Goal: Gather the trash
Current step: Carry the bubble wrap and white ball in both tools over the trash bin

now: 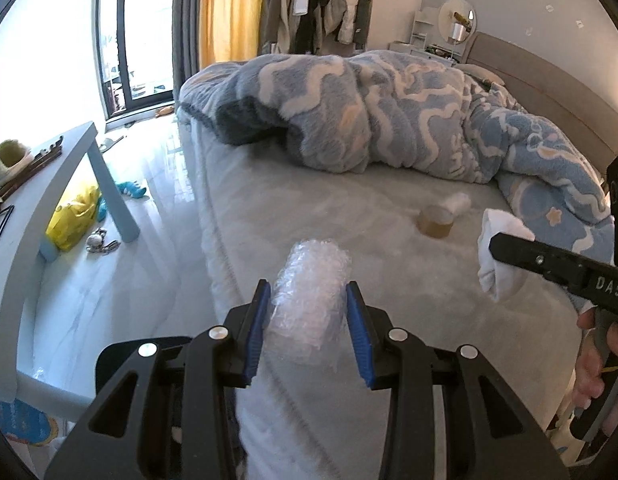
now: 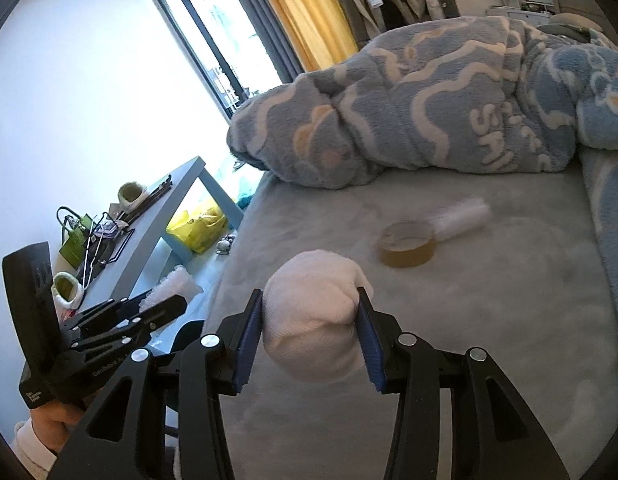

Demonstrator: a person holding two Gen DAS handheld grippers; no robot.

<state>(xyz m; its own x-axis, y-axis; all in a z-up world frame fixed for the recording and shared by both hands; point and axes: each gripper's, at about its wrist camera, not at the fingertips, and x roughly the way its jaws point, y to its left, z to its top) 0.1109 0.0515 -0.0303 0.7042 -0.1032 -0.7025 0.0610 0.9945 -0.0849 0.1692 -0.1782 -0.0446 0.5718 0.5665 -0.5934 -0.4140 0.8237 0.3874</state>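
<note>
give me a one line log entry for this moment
left gripper: shut on bubble wrap | right gripper: shut on white cloth wad | tape roll: on bed

A grey-sheeted bed (image 1: 349, 216) with a heaped blue blanket (image 1: 389, 112) fills the room, a bright window (image 1: 121, 40) and yellow curtain (image 1: 229, 8) beyond its foot, a low blue-grey table (image 1: 69, 168) on the pale floor (image 1: 157, 184) beside it.

The left tool (image 1: 309, 300) points downward, its blue pads (image 1: 257, 316) pressed on a wad of bubble wrap (image 1: 309, 280). The right tool (image 2: 311, 312) tilts down too, clamped on a rolled white sock (image 2: 313, 320). A bare hand (image 1: 593, 364) grips each handle.
</note>
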